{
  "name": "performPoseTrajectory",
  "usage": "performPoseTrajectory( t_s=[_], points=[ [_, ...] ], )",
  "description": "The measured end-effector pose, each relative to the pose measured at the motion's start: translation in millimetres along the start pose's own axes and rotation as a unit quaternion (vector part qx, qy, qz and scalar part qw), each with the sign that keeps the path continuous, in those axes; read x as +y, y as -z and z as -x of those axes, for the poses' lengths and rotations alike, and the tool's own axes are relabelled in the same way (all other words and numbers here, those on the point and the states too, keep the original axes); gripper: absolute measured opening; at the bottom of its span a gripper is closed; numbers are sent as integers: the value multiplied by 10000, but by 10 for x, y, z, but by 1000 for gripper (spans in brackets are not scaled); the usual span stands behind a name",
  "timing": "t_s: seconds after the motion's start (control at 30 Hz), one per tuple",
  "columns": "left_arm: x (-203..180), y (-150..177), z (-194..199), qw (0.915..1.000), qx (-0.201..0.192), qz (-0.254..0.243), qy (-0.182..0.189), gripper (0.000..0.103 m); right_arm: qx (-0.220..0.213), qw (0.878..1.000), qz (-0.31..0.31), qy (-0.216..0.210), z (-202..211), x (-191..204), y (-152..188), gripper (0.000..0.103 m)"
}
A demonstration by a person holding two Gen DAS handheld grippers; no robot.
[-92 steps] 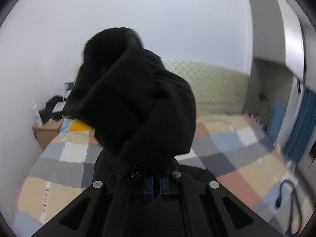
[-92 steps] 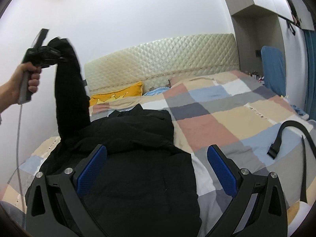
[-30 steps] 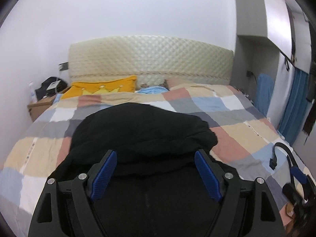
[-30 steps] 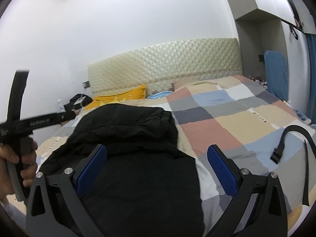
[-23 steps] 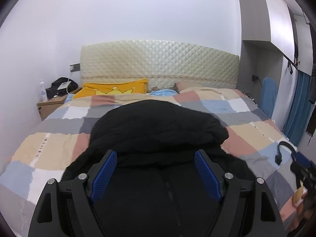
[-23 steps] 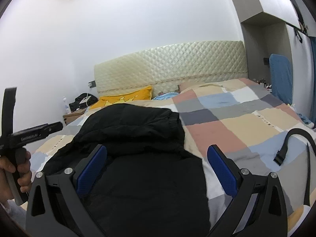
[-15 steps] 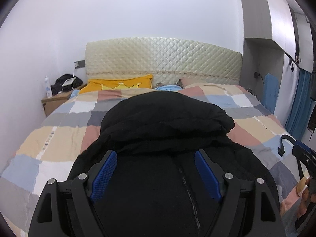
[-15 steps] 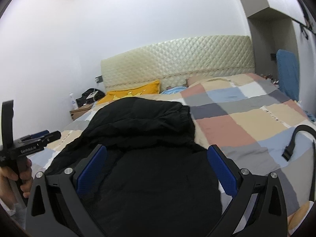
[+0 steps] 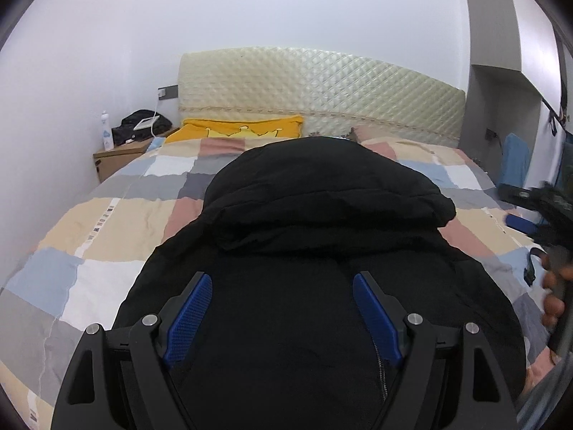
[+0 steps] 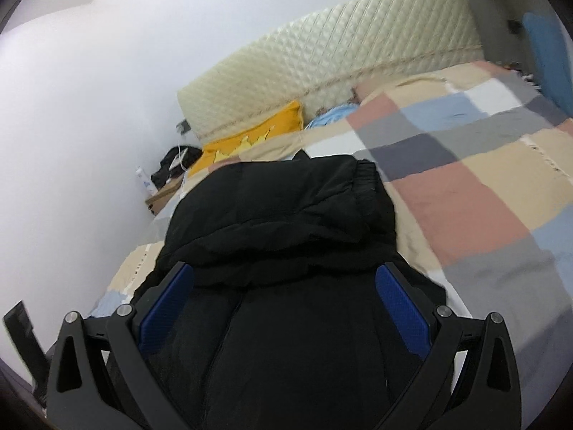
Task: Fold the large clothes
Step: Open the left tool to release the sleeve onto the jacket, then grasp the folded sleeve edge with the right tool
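The black jacket (image 9: 322, 251) lies spread on the patchwork bedspread (image 9: 107, 222), filling the middle of both wrist views, its hem nearest the cameras and its far end at twelve o'clock, toward the quilted headboard (image 9: 315, 86). A thick layer of the jacket is already laid back over the body, forming a rounded hump with a gathered edge that shows at about one o'clock in the right wrist view; it probably sits there so the garment becomes a shorter block before the sides are brought in. The left gripper (image 9: 283, 308) hangs over the near part of the jacket, its blue pads (image 9: 189, 319) spread wide with nothing pinched between them, and a zip line runs down the fabric at about five o'clock beneath it. The right gripper (image 10: 283, 308) likewise stands apart and empty above the cloth, and its view is tilted and blurred. In the left wrist view it shows at three o'clock, held in a hand (image 9: 555, 294) beside the jacket's right edge. Both tools appear free so that they can pick fresh hold points, most likely on the sides or the near hem. The yellow pillow (image 9: 243, 130) lies at eleven o'clock by the headboard, well clear of the jacket.
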State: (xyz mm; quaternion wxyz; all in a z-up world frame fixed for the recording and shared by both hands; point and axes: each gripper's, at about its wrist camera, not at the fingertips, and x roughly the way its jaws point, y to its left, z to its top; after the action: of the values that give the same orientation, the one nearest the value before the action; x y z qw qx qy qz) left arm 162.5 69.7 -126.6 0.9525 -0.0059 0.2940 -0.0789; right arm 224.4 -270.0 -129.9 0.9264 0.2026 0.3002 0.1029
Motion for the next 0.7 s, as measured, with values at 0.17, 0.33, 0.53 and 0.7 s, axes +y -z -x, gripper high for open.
performPoseTrajectory(
  t_s=[0.17, 0.33, 0.53, 0.7],
  points=[
    [50, 22, -132, 9998, 153, 71, -72, 81, 613, 9961, 298, 558, -692, -238, -155, 101],
    [49, 64, -218, 9995, 294, 76, -110, 81, 511, 9956, -753, 211, -1004, -810, -225, 100],
    [-4, 82, -318, 9991, 389, 43, -167, 81, 286, 9956, -859, -248, -1183, -974, -262, 98],
    [36, 102, -413, 9987, 441, 206, -179, 81, 421, 9966, -696, -126, -1324, -838, -251, 58]
  ],
)
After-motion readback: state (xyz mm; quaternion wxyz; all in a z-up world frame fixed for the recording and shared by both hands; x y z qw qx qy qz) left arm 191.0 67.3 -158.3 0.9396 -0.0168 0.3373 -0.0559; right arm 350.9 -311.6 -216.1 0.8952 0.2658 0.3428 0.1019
